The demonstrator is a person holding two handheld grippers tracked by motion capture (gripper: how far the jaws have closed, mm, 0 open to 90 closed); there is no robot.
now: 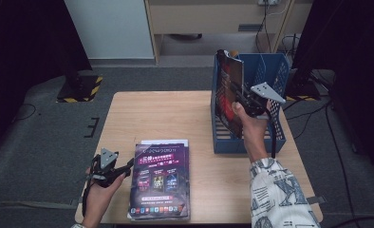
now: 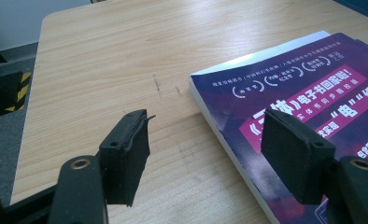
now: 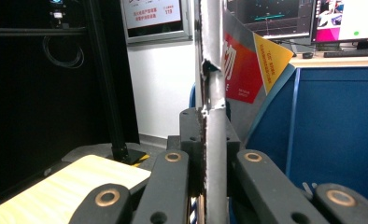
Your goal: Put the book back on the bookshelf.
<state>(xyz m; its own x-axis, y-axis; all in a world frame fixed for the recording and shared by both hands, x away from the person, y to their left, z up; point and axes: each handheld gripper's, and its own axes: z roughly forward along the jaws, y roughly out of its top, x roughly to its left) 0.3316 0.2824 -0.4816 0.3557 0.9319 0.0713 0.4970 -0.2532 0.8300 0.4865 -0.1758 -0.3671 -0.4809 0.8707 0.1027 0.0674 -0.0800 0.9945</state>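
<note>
- Right claw (image 1: 236,97) clenched on one booklet (image 1: 229,92) — held upright on edge, its lower part down inside the blue file rack (image 1: 280,71) at the far right of the worktop (image 1: 152,114).
- Left claw (image 1: 128,166) released, nothing between its jaws; it sits low at the near left of the worktop, just beside the stack of booklets (image 1: 160,183).
- Count: two claws, one in each hand; one blue rack; one booklet in the grip; one purple-covered booklet on top of the flat stack, with at least one white-edged item showing beneath it at the far end. How many lie in the stack I cannot tell.
- Right gripper view: the held booklet (image 3: 214,140) seen edge-on, pinched tight between the two black jaws, its spine dented above the grip; red and yellow cover art shows to one side, the blue rack wall (image 3: 336,130) behind — detail the high view is too far off to give.
- Left gripper view: the open jaws frame bare worktop (image 2: 102,70) and the corner of the purple booklet (image 2: 303,93), one pad (image 2: 296,158) over its cover; its white printed text is visible here.
</note>
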